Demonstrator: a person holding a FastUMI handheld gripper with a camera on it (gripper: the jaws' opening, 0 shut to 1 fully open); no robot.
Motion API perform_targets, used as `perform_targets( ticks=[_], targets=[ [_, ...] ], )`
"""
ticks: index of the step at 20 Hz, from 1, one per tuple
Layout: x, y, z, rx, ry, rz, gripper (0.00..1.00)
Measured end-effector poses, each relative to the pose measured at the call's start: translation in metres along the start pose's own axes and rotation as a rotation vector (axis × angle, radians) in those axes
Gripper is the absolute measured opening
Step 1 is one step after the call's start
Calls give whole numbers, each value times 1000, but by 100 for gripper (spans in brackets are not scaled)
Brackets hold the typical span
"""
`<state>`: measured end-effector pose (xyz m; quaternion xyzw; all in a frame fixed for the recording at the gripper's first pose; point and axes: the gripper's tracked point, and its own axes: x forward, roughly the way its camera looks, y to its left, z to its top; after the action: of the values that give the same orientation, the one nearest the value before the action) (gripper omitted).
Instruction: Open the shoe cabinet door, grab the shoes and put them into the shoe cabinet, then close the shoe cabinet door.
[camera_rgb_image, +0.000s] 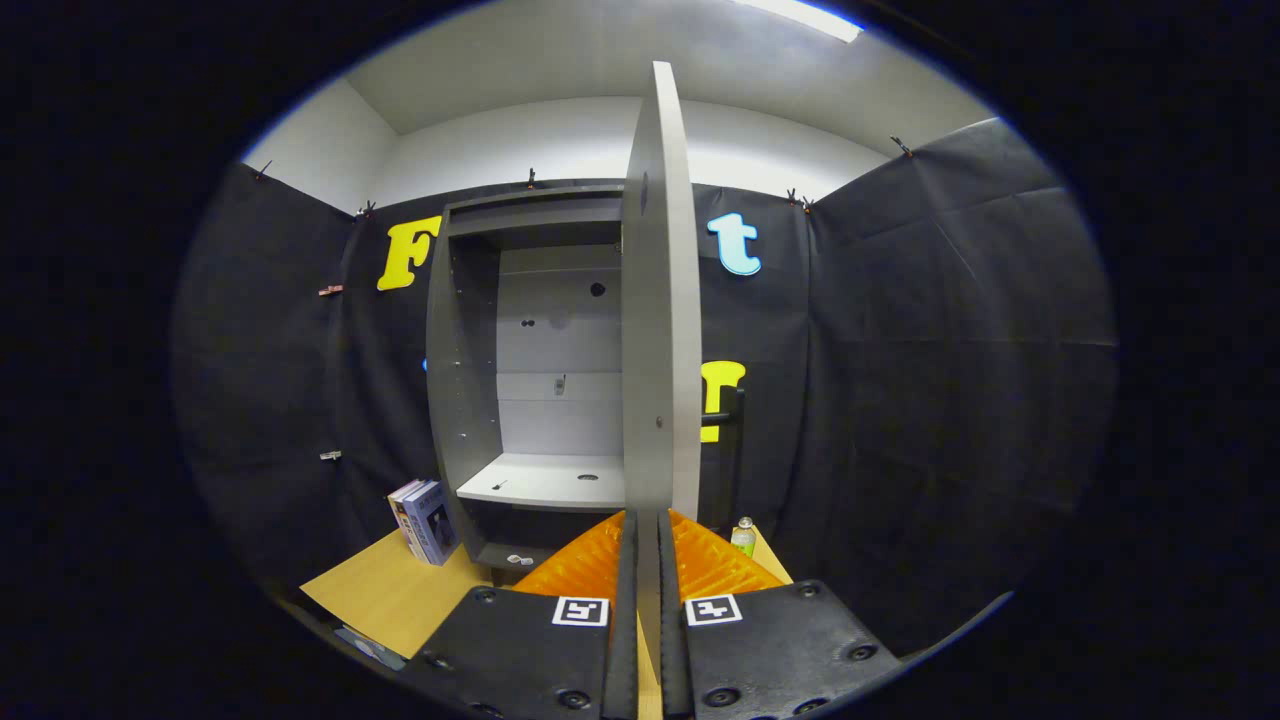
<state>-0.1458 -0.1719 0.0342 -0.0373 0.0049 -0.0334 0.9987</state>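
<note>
**Kid:** What is your claw (647, 535) doing right now?

**Helper:** Your two orange fingers (578, 568) are squeezed nearly together, one on each side of the thin edge of the cabinet door (660, 330). Both seem to press on it, so you have hold of the door.

**Kid:** Why hold it by the edge?

**Helper:** I think it lets you swing the door. The door stands edge-on to you, sticking straight out from the shoe cabinet (535, 370), so the cabinet is wide open.

**Kid:** What is inside?

**Helper:** A pale shelf (540, 480) with nothing big on it. There is room for shoes there.

**Kid:** Where are the shoes?

**Helper:** I cannot see them from here. Left of the cabinet some books (422, 520) lean on the wooden table (385, 590). A small bottle (743, 536) stands just right of your fingers.

**Kid:** What comes next?

**Helper:** My guess is you let go of the door and look for the shoes.
</note>
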Motion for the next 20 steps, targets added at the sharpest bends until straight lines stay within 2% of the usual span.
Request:
perform_targets(
  ticks=[6,13,15,20],
  targets=[
    [-4,32,-35,31,54,60,16],
    [8,119,-121,43,189,152,18],
    [23,144,-158,41,239,171,44],
    [42,198,-234,91,344,188,41]
  ],
)
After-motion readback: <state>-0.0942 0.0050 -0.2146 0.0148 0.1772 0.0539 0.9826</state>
